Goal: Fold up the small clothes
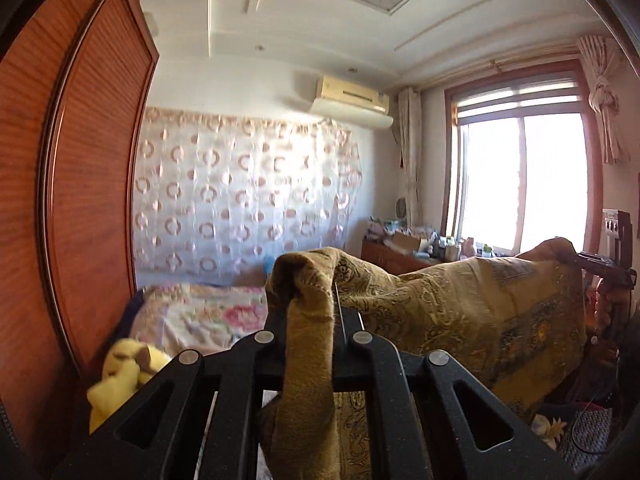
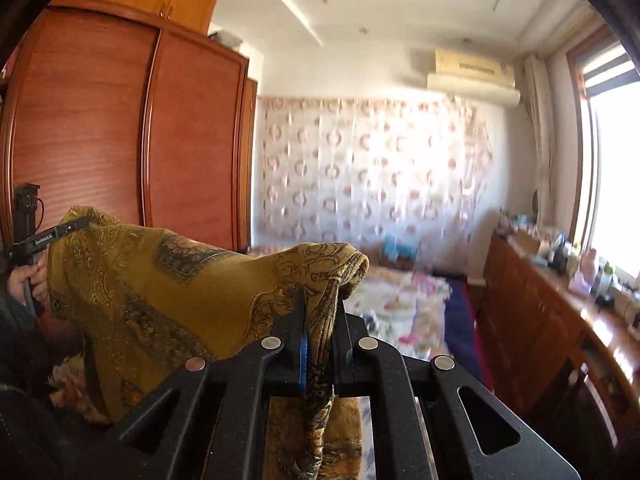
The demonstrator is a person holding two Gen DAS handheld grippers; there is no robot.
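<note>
A mustard-yellow cloth with dark paisley print (image 1: 460, 304) hangs stretched in the air between both grippers. My left gripper (image 1: 310, 308) is shut on one bunched corner, which drapes down over its black fingers. In the right wrist view the same cloth (image 2: 160, 280) spans to the left, and my right gripper (image 2: 320, 304) is shut on its other corner. The right gripper (image 1: 600, 268) shows at the far right of the left wrist view, and the left gripper (image 2: 72, 228) with a hand (image 2: 36, 276) on its handle shows at the left of the right wrist view.
A bed with a floral cover (image 1: 200, 316) lies below and ahead. A yellow plush toy (image 1: 124, 372) lies at its near left. A tall wooden wardrobe (image 2: 120, 128) stands to the left. A low cabinet (image 2: 540, 300) with clutter runs under the window (image 1: 520, 176) at the right.
</note>
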